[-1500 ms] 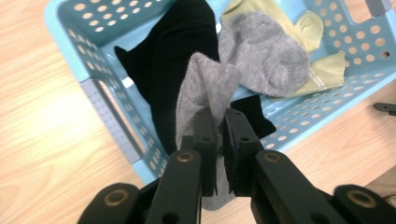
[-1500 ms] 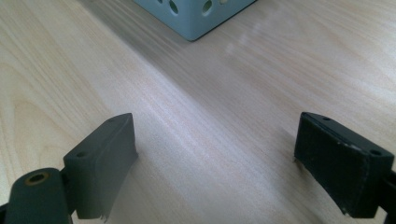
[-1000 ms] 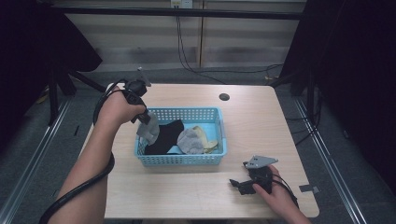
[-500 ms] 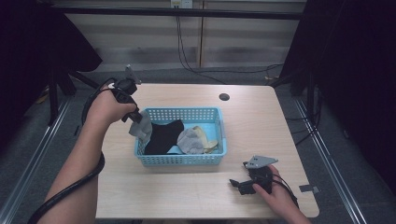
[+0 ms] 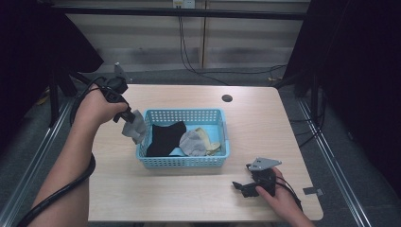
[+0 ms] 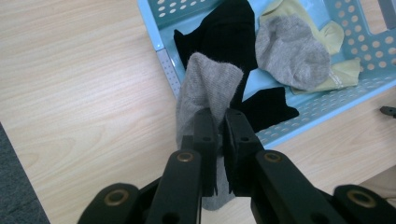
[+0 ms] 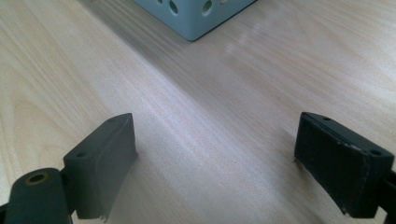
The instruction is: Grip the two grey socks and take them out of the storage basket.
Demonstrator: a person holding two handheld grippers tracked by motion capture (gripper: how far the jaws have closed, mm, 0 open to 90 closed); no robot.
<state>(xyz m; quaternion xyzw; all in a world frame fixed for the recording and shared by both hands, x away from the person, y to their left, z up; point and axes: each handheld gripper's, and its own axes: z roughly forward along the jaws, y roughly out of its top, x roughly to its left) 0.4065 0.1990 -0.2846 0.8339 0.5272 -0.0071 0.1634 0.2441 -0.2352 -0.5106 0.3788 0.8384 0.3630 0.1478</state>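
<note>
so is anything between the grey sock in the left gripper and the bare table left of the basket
Nothing visible. The left gripper is shut on the grey sock, which hangs over the left rim of the blue basket. The table beside that rim is bare wood, and the right gripper rests on the table near its front right.

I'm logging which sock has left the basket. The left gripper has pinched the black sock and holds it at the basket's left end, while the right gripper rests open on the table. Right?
Not quite: the left gripper is clamped on a grey sock, as the left gripper view shows. The black sock lies in the basket. The right gripper does rest open on the table.
</note>
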